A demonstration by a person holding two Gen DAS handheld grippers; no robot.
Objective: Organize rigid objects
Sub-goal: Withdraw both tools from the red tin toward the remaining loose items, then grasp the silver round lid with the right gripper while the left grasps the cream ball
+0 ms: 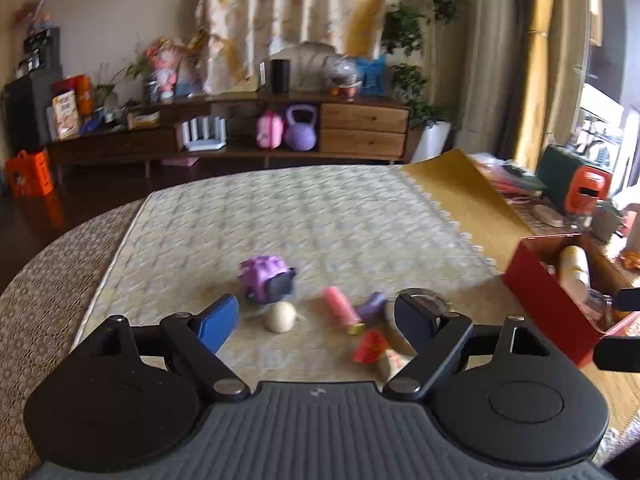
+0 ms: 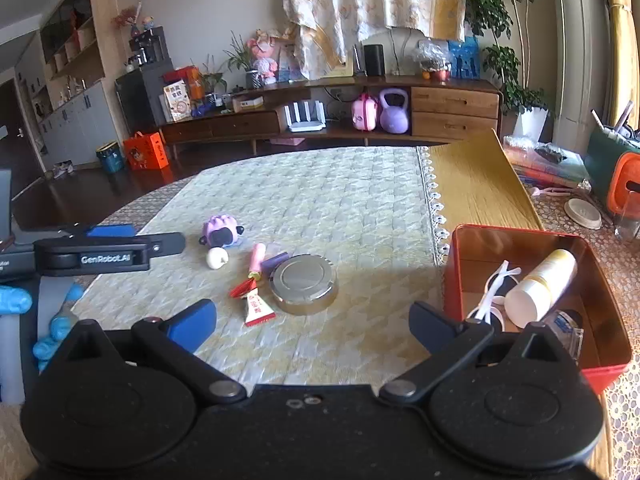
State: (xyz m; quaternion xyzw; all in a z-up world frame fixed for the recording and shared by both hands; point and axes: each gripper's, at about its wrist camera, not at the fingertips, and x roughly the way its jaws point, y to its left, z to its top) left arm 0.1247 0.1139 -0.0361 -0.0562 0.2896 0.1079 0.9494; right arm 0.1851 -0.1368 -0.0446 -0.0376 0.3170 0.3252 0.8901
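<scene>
Approach phase: both grippers empty above the loose objects on the table mat.

Left gripper point(image 1: 316, 320) and right gripper point(image 2: 312, 320) stand wide apart, holding nothing. The round tin point(image 2: 303, 285), purple toy point(image 2: 221, 233) and, apparently, a white ball point(image 2: 216, 258) lie left of the red box point(image 2: 600, 368); next, close on one and carry it there.

Daylight is coming in from the window point(image 1: 604, 120) on the right, blowing out to white glare there. The left wrist view is smearing with motion blur across the cloth point(image 1: 304, 216) and the toys point(image 1: 266, 284), while the right wrist view is staying sharper. A soft shadow is falling beside the red box point(image 2: 452, 276). Both fisheye pictures are bending straight lines and darkening at the corners, and the far room is sitting dimmer.
</scene>
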